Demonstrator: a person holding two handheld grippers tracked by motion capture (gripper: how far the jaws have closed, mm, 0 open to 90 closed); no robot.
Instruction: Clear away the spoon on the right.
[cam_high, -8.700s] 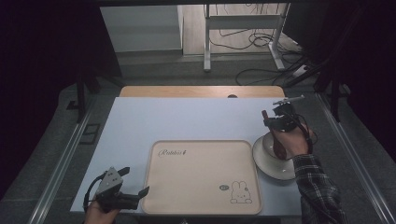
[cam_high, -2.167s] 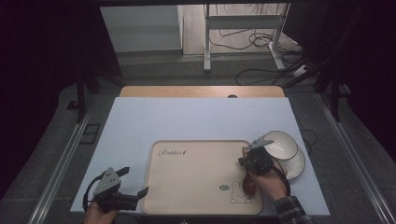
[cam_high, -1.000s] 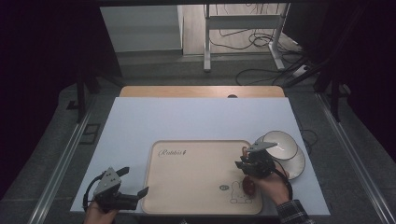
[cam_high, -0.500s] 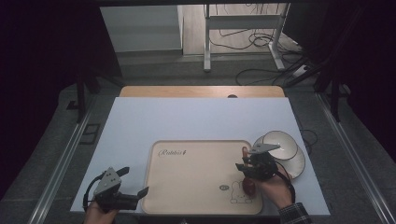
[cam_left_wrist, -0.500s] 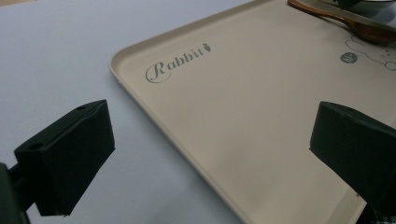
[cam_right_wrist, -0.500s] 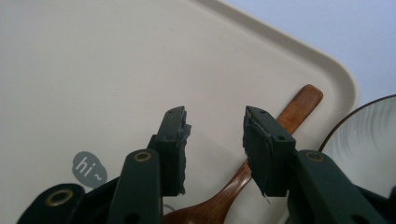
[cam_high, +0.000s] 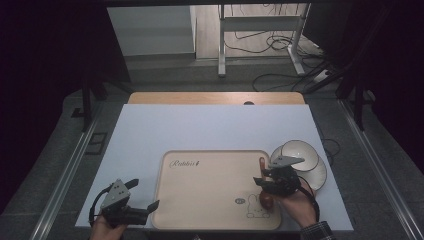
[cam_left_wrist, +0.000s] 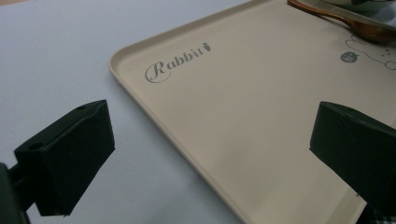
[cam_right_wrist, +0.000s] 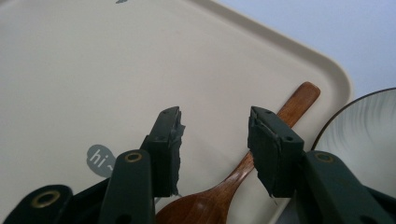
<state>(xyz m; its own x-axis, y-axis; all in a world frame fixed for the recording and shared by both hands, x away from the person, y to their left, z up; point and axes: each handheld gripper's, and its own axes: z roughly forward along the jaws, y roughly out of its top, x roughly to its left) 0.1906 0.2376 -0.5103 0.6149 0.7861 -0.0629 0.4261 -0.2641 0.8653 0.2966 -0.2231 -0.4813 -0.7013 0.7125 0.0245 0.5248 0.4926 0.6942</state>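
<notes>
- The left black two-jaw gripper (cam_high: 134, 207) carried a grey three-cornered plate (cam_high: 113, 192) on top, and a thin black cable looped off its outer side.
- In the left gripper view its jaws were broad, matt black wedge-shaped blocks (cam_left_wrist: 70, 156), each with a small round hole near one corner.
- The right black two-jaw gripper (cam_high: 262, 179) bore the same kind of grey three-cornered plate (cam_high: 285, 161).
- In the right gripper view its fingers (cam_right_wrist: 169, 144) were dark green-black bars with rough, ragged-edged pads, small screw holes and brass-coloured rivets at the pivots.
- The right hand (cam_high: 299, 205) came out of a dark checked cuff (cam_high: 316, 231).
</notes>
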